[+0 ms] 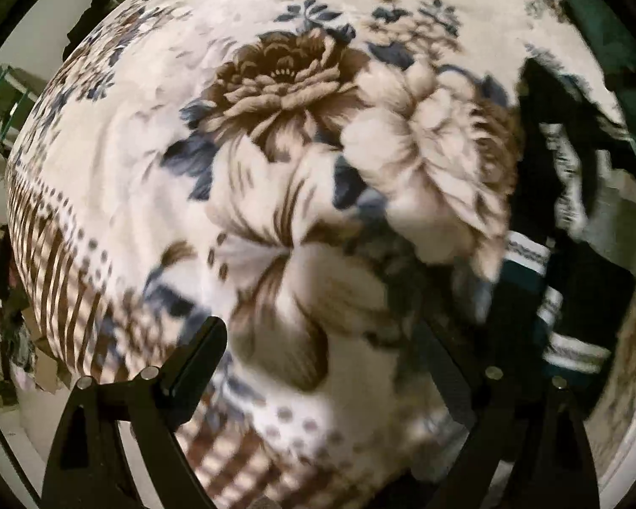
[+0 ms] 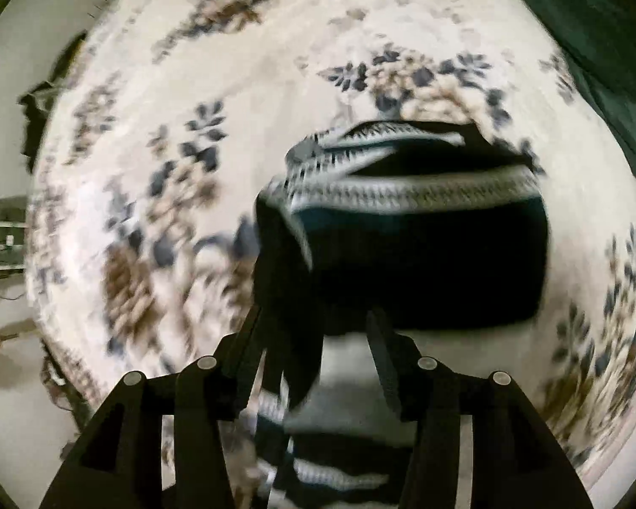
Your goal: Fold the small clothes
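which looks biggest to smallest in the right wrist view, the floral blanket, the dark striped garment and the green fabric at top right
1. floral blanket, spans most of the view
2. dark striped garment
3. green fabric, cut off by the edge, so its true size is unsure

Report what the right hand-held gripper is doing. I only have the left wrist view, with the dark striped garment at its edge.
Observer: A strip of the dark striped garment runs down between the fingers of the right hand-held gripper.
Operator: Confirm the grip.
Observer: Cannot. The picture is blurred, and the jaws stand apart with cloth against one finger only.
Operator: Describe the rest of it.
Observer: It lies bunched on the floral blanket ahead, with a white patterned band across its top.
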A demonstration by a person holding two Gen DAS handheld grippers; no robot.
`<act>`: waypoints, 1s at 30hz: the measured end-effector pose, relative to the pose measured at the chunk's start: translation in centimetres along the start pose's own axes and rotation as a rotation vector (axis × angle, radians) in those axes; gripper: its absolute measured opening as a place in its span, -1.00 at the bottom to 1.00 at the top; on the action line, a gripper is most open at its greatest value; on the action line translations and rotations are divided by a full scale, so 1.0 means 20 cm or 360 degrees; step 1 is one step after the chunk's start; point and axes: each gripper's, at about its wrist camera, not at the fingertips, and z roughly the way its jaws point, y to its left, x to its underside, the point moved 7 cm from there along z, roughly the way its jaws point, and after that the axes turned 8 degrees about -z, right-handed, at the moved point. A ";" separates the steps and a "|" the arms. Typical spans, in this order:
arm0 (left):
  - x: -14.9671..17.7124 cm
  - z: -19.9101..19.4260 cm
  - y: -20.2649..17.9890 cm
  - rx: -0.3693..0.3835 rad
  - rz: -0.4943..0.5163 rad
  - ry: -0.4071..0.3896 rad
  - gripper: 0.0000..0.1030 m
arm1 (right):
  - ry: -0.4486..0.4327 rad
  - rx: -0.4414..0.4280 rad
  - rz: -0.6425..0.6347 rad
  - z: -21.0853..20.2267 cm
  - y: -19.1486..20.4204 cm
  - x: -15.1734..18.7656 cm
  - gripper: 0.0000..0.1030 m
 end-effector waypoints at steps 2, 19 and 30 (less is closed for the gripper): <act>-0.01 0.06 0.00 -0.0009 0.0007 0.0030 0.77 | 0.0076 0.0050 0.0009 0.14 0.01 -0.07 -0.01; 0.17 0.07 -0.04 0.0093 0.0167 0.0200 0.77 | 0.0011 0.0077 0.0086 0.17 0.05 -0.52 -0.83; 0.43 0.24 0.02 -0.0001 0.0239 0.0210 0.80 | -0.0072 0.0037 -0.0208 -0.08 -0.05 0.21 -0.42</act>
